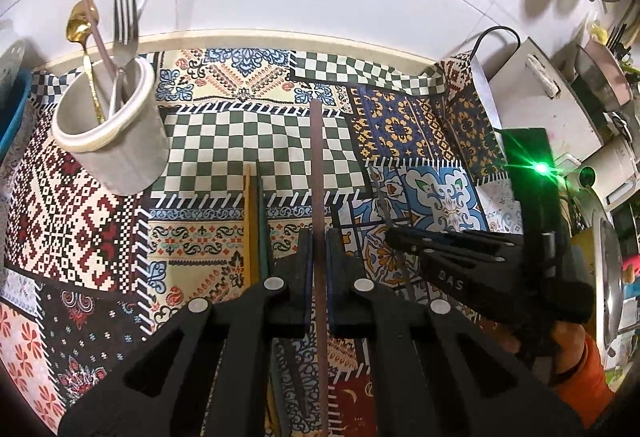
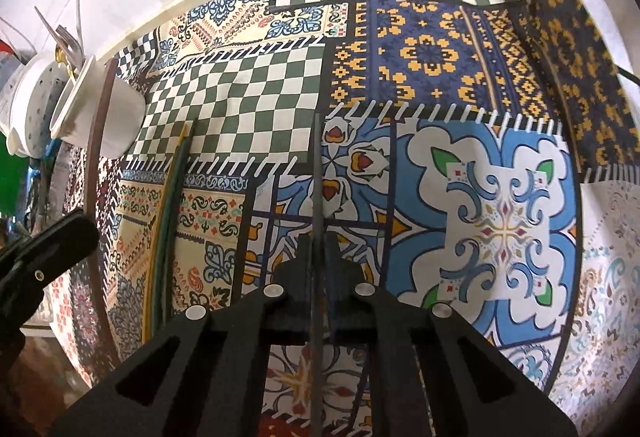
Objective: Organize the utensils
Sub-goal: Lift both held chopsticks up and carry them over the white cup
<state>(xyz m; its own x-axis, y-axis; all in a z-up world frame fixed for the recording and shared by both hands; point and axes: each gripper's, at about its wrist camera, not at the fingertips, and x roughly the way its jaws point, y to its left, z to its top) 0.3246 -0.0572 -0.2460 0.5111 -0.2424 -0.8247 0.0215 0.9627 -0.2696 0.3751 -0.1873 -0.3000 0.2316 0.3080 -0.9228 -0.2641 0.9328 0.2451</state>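
Observation:
My left gripper (image 1: 318, 237) is shut on a brown chopstick (image 1: 316, 165) that points toward the wall, held above the patterned cloth. My right gripper (image 2: 318, 241) is shut on a grey chopstick (image 2: 318, 173); it also shows at the right of the left wrist view (image 1: 400, 233). A white utensil cup (image 1: 110, 133) stands at the far left and holds a fork (image 1: 125, 25), a gold spoon (image 1: 80, 25) and a pink stick. A yellow and a green chopstick (image 1: 256, 229) lie side by side on the cloth left of my left gripper; they also show in the right wrist view (image 2: 170, 221).
A patchwork tablecloth (image 2: 500, 221) covers the counter up to a white tiled wall. A white perforated holder (image 2: 30, 105) stands behind the cup. A white appliance (image 1: 536, 85) and kitchenware crowd the right side. A blue bin edge (image 1: 10, 117) is at the far left.

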